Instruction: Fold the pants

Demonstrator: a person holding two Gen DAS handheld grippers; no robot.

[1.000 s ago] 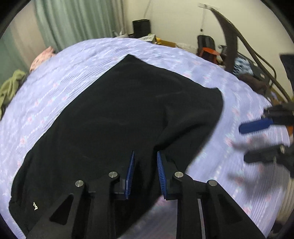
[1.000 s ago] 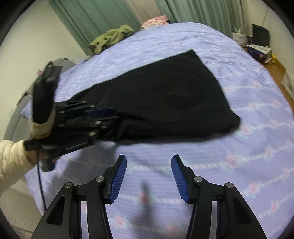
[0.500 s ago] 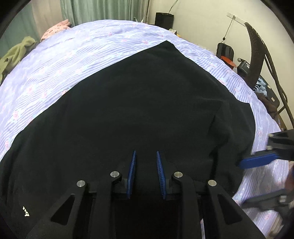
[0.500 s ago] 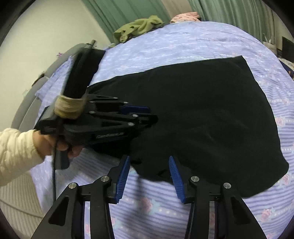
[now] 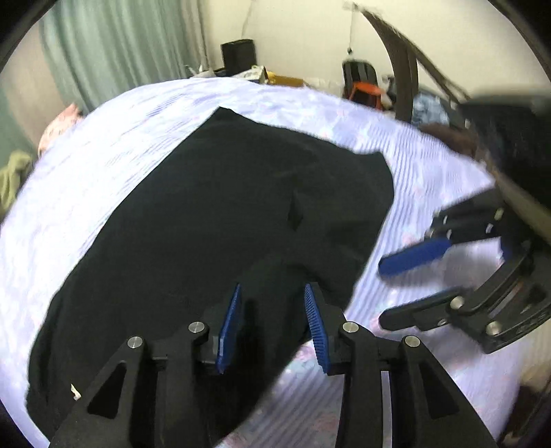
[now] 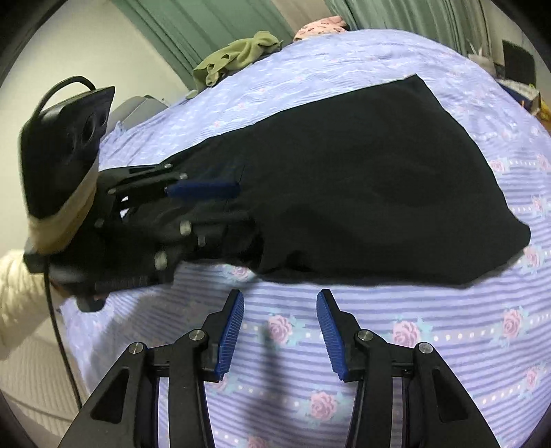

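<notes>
Pants (image 5: pixel 220 220), black and already folded over on themselves, lie across the bed in front of me, and I go through it from my claws outward. My left claw (image 5: pixel 272 324) sits right at their near edge with its blue pads parted; dark cloth fills the gap between them, though I cannot tell whether it touches either pad. My right claw (image 6: pixel 280 327) is spread wide over bare bedsheet (image 6: pixel 430 344), holding nothing, just short of the pants' front hem. From that side I see the left claw (image 6: pixel 203 210) lying against the near corner of the fabric. Beyond it, the black panel stretches flat towards the far corner, with one small pucker near the middle fold. Farther off, a green garment (image 6: pixel 237 55) and a pink one (image 6: pixel 320 27) sit near the curtains (image 6: pixel 213 24).

My worry: if the left claw closes on only the top layer, lifting would peel the fold apart. Fleece this limp could also slide out of a shallow pinch, and a quick pull would drag the whole stack across the sheet and skew it.
</notes>
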